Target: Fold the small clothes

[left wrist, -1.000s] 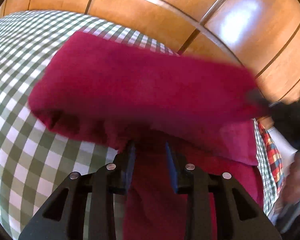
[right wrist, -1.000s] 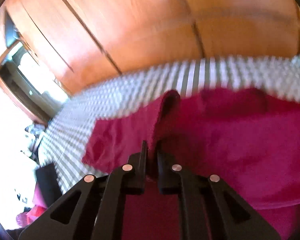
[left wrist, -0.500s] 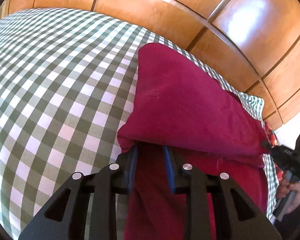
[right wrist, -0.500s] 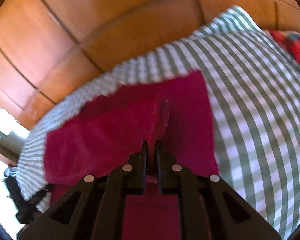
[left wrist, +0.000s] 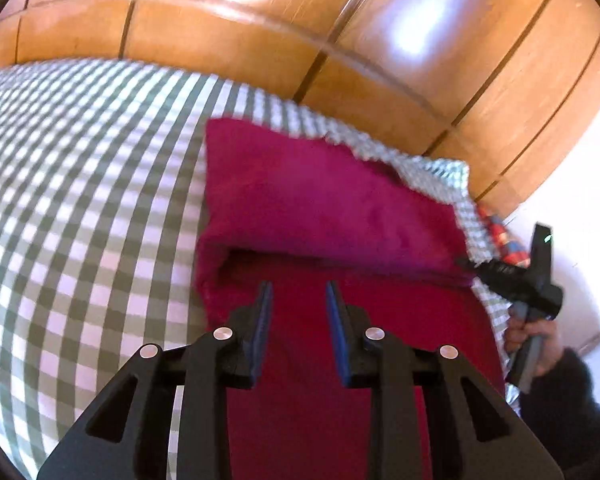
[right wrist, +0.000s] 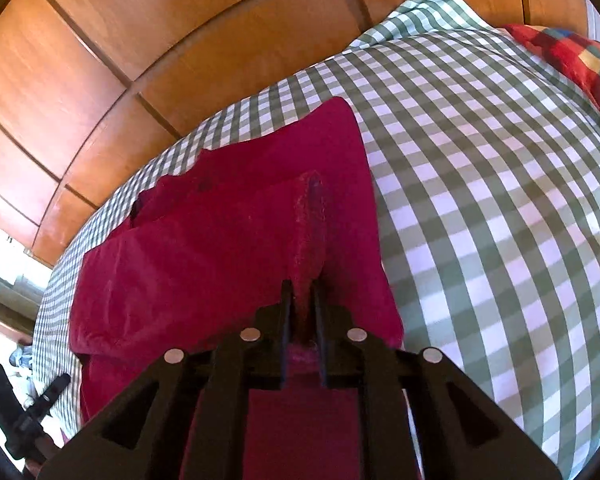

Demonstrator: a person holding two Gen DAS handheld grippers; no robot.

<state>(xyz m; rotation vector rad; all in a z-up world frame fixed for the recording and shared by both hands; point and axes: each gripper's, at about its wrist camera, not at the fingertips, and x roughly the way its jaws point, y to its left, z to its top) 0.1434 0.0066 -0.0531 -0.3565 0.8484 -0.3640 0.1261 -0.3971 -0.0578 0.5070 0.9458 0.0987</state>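
Note:
A crimson garment lies folded over on the green-and-white checked cloth. My left gripper is open, its jaws apart and empty just above the lower layer, in front of the folded edge. My right gripper is shut on a pinched ridge of the crimson garment at its right side. The right gripper also shows at the far right of the left wrist view, held by a hand at the garment's corner.
Wooden panelling rises behind the checked surface. A red multicoloured plaid fabric lies at the far right edge. The checked cloth stretches out to the right of the garment.
My left gripper has opened and let go of the garment's edge, which now lies folded down. My right gripper still pinches its fold and has lowered it onto the cloth.

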